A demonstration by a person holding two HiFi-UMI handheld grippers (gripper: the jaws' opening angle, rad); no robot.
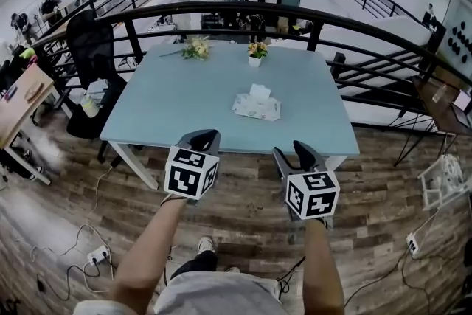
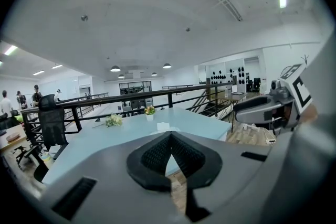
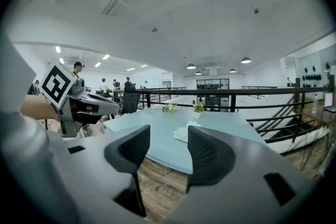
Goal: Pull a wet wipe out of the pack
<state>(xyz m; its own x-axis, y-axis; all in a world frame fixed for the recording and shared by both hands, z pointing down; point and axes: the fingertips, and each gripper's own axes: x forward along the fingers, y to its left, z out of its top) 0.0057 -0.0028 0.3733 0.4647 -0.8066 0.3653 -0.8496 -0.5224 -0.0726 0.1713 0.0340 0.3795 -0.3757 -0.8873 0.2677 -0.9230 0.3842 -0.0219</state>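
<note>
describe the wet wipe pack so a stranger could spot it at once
Find the pale blue table in front of the black railing. The wet wipe pack lies flat a little right of its middle, nearer than the flower pot and bouquet at the far edge. It is the only flat white packet there, with a white tuft poking up.

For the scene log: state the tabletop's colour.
The table is pale blue; the head view shows it best.
</note>
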